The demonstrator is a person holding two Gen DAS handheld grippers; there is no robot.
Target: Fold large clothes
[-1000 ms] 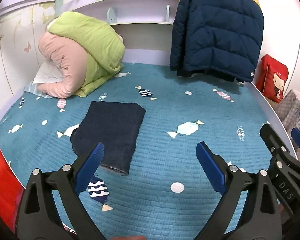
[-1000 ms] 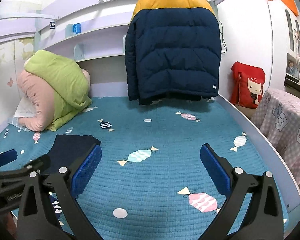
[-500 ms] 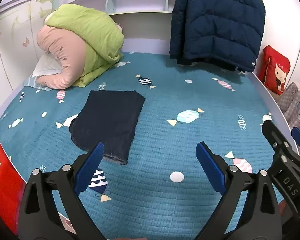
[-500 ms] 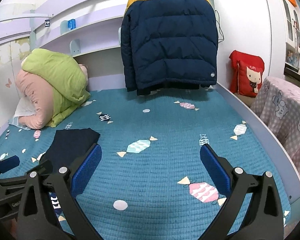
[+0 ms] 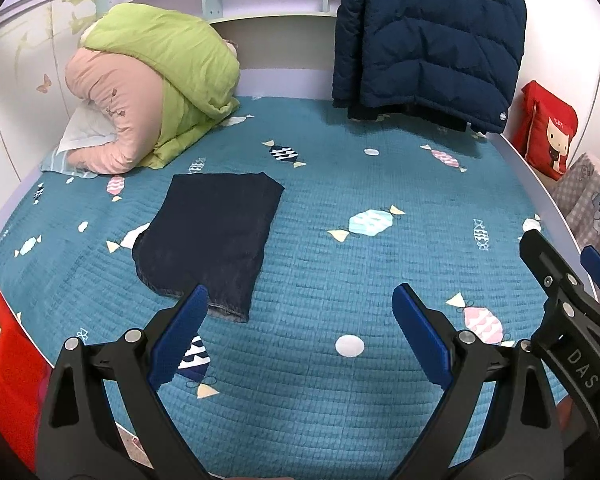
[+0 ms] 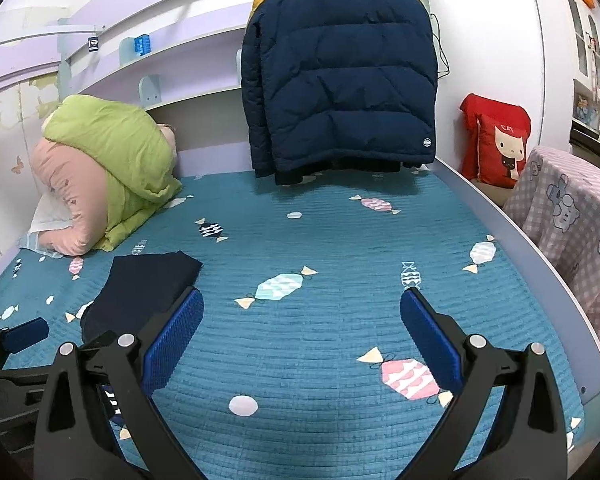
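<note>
Folded dark denim garment point(image 5: 212, 236) lying flat toward the bed's point(image 5: 340, 256) left edge, apparently set aside as done. Left gripper point(image 5: 300, 332) and right gripper point(image 6: 300, 332) hovering over bare quilt, jaws wide apart, empty. Navy-and-yellow puffer jacket point(image 6: 340, 80) hanging at the headboard, probably next. "DAS" legible on the right gripper; "CAT" on the red cushion point(image 6: 496, 140).

You face a bed covered by a teal quilted spread printed with candy shapes point(image 6: 340, 340), framed by a pale lilac rail point(image 6: 540, 264). At its far left corner sits a rolled green and pink duvet point(image 5: 152, 92) on a white pillow point(image 5: 84, 132). A lilac shelf point(image 6: 172, 68) runs along the white back wall and carries a small blue box point(image 6: 142, 44). Beyond the right edge you see a red cartoon cushion point(image 6: 498, 140), a checked lilac cloth with bears point(image 6: 572, 216) and a white cabinet point(image 6: 580, 36). The left wall point(image 5: 16, 80) shows butterfly decals. Light is even.
</note>
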